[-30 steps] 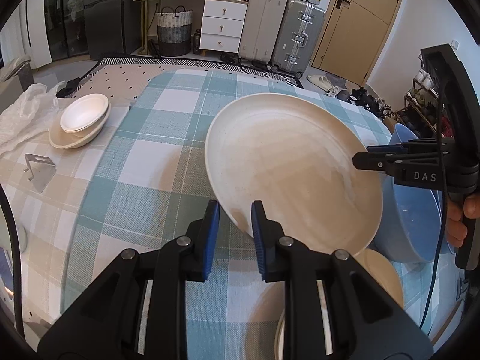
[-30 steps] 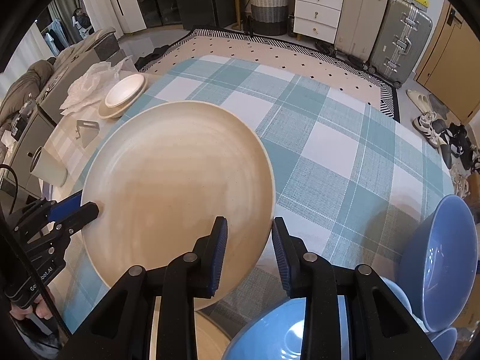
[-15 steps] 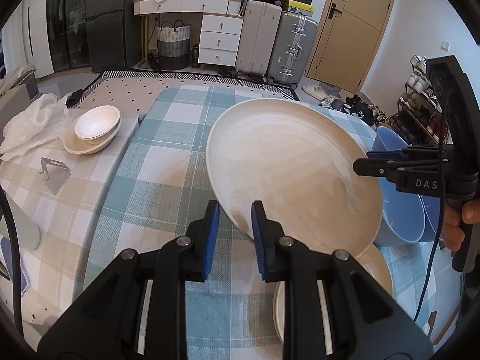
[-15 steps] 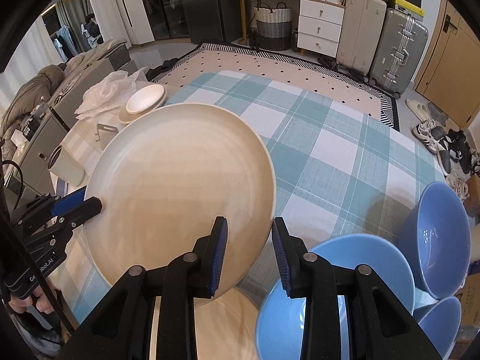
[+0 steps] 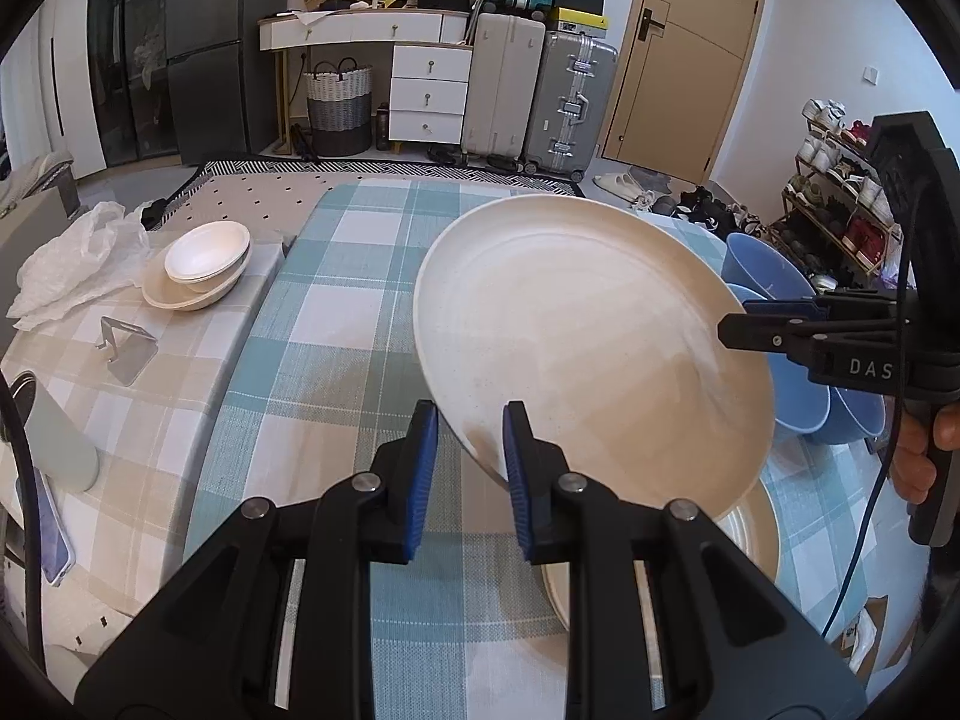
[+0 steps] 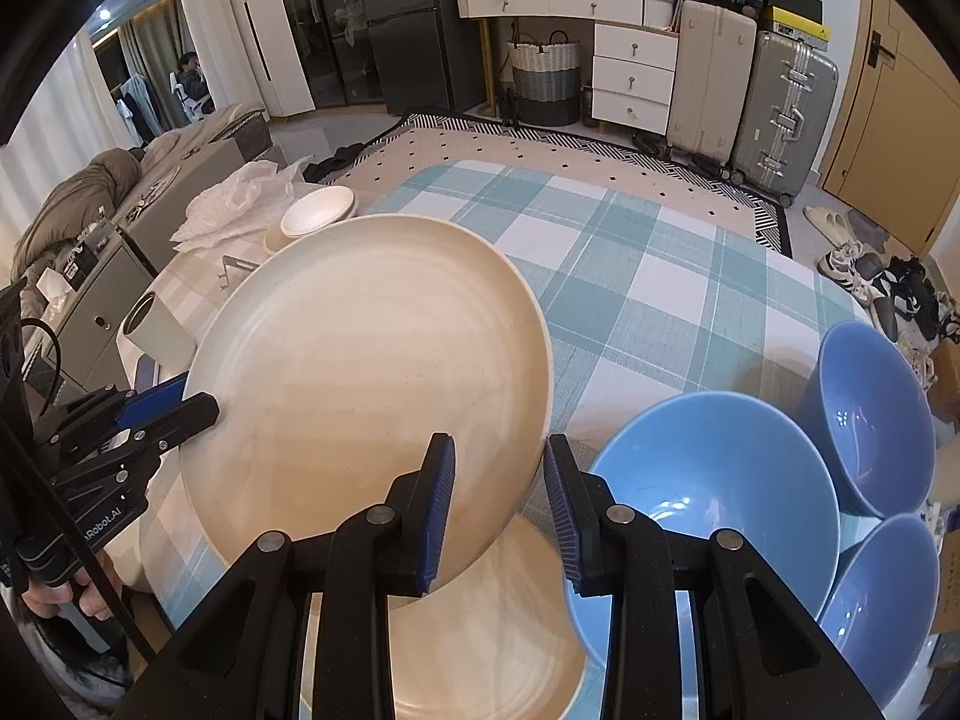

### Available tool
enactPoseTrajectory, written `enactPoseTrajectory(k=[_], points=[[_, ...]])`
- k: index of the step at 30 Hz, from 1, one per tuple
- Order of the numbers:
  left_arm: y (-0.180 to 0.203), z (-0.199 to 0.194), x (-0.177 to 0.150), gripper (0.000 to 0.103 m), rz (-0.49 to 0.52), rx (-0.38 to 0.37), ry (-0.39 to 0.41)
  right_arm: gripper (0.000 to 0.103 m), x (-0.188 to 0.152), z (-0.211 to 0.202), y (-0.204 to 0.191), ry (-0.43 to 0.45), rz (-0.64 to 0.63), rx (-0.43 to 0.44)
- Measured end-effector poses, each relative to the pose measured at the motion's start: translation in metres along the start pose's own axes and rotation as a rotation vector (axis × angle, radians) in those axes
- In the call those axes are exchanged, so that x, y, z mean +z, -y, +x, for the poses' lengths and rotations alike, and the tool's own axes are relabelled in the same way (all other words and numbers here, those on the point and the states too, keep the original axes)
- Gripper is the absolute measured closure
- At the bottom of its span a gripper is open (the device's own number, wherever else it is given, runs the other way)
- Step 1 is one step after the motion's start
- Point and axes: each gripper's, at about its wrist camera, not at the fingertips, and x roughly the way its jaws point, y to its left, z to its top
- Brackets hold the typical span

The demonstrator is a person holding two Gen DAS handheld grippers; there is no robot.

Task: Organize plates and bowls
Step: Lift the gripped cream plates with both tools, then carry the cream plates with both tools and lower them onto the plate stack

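A large cream plate (image 5: 588, 348) (image 6: 372, 372) hangs tilted above the checked tablecloth (image 5: 336, 324), held by its rim from two sides. My left gripper (image 5: 465, 456) is shut on the near left rim. It shows at the left edge of the right wrist view (image 6: 180, 405). My right gripper (image 6: 498, 492) is shut on the opposite rim, and its side shows in the left wrist view (image 5: 741, 327). A second cream plate (image 5: 750, 534) (image 6: 480, 630) lies on the table beneath. Three blue bowls (image 6: 720, 480) (image 6: 870, 414) (image 6: 888, 588) stand to the right.
A stack of small white bowls (image 5: 204, 258) (image 6: 318, 213) sits on the beige-checked side at the left, beside a crumpled plastic bag (image 5: 78, 264), a metal stand (image 5: 126, 351) and a pale cup (image 6: 156, 327). Suitcases and drawers stand beyond the table.
Both grippers have lifted the cream plate and drawn it back over the table. The blue bowls and the second plate have come further into view below it.
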Motion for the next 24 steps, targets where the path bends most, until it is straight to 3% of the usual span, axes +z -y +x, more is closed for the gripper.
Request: enactPoseTrajectory(k=[24], points=[[0.025,-0.036,-0.056,0.084,0.06,-0.036,0.006,0.071,-0.078,-0.04,-0.018,0.045,0.042,-0.036]])
